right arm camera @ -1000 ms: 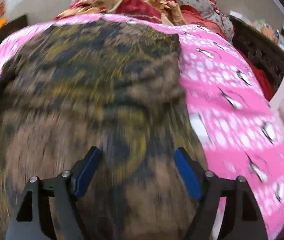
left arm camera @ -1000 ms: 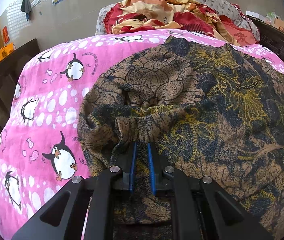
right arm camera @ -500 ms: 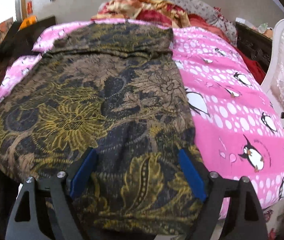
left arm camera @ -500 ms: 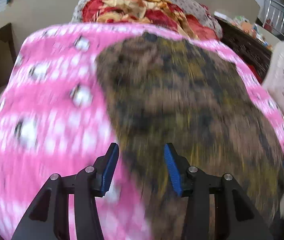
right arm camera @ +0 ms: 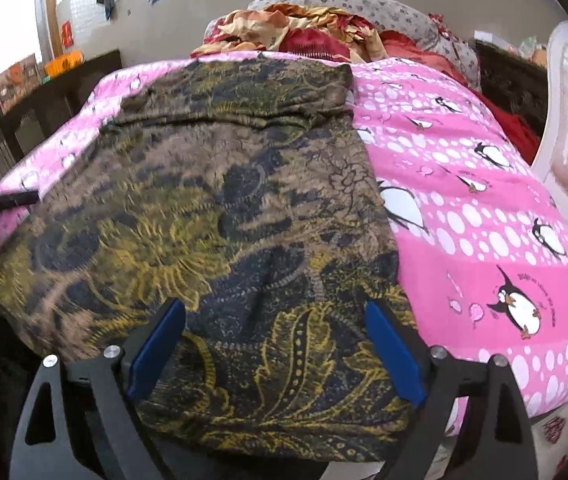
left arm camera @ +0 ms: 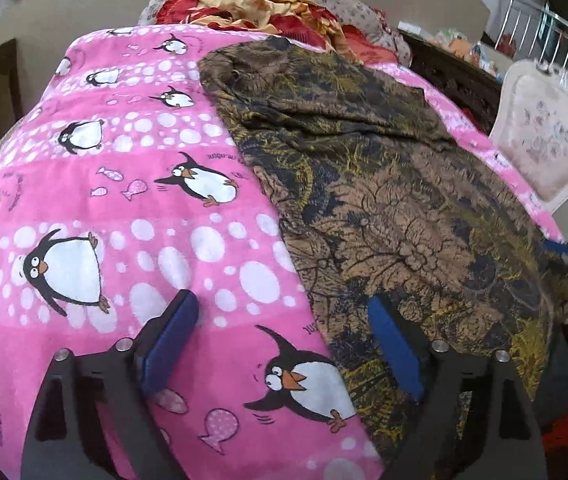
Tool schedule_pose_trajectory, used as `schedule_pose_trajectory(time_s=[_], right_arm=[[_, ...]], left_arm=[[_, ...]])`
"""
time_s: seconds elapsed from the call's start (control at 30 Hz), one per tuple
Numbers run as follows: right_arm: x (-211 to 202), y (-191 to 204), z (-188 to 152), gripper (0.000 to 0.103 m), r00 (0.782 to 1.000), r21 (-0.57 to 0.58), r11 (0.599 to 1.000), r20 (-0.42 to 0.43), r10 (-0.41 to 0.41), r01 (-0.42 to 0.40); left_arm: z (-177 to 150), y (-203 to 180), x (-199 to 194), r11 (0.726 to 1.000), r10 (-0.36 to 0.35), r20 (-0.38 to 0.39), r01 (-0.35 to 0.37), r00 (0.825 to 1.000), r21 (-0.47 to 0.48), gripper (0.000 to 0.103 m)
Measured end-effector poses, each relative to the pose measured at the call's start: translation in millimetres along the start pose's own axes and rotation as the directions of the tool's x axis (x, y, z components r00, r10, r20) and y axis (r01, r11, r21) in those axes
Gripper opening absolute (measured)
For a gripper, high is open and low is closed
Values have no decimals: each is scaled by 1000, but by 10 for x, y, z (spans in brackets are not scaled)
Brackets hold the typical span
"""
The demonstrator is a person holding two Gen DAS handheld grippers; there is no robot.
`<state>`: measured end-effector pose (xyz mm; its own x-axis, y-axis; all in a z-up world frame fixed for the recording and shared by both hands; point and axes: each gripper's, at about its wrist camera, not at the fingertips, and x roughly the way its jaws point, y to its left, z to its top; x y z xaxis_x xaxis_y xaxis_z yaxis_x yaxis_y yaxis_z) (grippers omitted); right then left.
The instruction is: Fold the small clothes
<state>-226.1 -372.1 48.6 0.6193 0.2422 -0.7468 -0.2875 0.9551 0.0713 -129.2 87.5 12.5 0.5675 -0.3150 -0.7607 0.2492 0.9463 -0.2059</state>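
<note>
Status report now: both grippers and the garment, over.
Left gripper jaws just opened, empty. Right gripper jaws open, empty. Patterned garment flat on pink penguin blanket. Nothing in the way.

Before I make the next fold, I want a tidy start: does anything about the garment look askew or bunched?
Mostly flat, but the patterned garment is bunched into a ridge across its far end, and it lies off-centre on the pink penguin blanket, with its near edge hanging over the bed's side. Both grippers are open and hold nothing.
</note>
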Motion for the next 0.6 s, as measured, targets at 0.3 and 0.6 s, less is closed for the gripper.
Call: schedule_pose_trajectory(time_s=[0.3,0.6], right_arm=[[-607,-521,-57,92,991,170,985,132,-2,-21],[-620,-687,-266,86,990,240,969,139,23,-56]], left_arm=[[-533,-198,-311,872,-486,-132,468,864,-142,68],[-478,-47,-234,788,-603,-87,577,793,-214,55]])
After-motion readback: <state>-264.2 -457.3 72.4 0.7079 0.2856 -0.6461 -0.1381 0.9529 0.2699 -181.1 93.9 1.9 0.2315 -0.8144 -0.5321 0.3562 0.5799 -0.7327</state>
